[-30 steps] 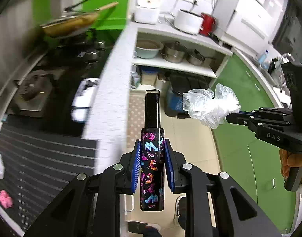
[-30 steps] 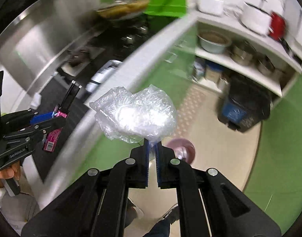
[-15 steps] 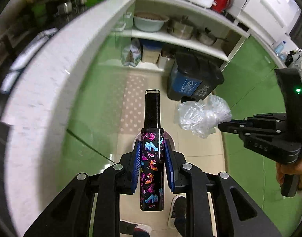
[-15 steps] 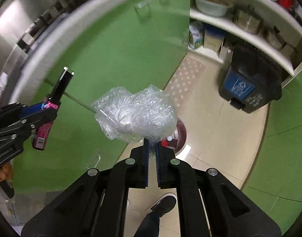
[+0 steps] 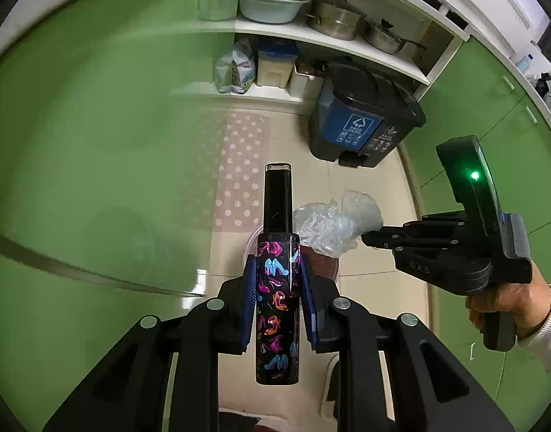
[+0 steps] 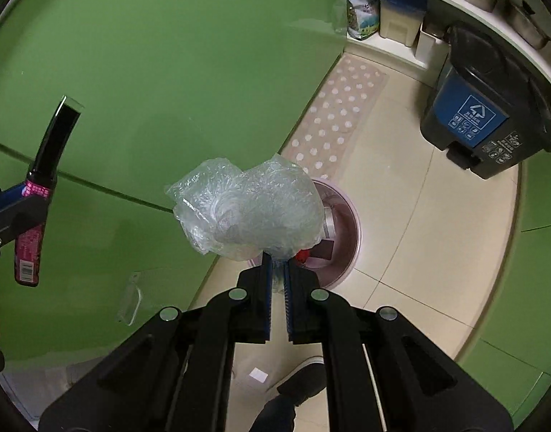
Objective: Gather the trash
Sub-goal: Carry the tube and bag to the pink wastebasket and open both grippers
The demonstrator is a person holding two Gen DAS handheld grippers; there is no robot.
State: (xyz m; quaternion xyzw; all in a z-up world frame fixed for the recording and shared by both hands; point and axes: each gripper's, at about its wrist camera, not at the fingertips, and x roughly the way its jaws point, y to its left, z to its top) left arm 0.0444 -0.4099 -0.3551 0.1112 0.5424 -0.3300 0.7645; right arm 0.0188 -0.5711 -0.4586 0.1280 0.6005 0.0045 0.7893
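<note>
Pink bin (image 6: 342,230) half-hidden behind plastic wad (image 6: 250,208)

Right gripper (image 6: 278,270) clamped on crumpled clear plastic wrap (image 6: 246,212), above pink bin (image 6: 347,248) on tiled floor; patterned tube (image 6: 41,194) at left.

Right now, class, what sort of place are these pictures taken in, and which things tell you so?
Most likely a home kitchen: steel pots and a basin sit on an open shelf, glossy green cabinet doors line the room, and a lidded recycling bin stands on the tiled floor.
</note>
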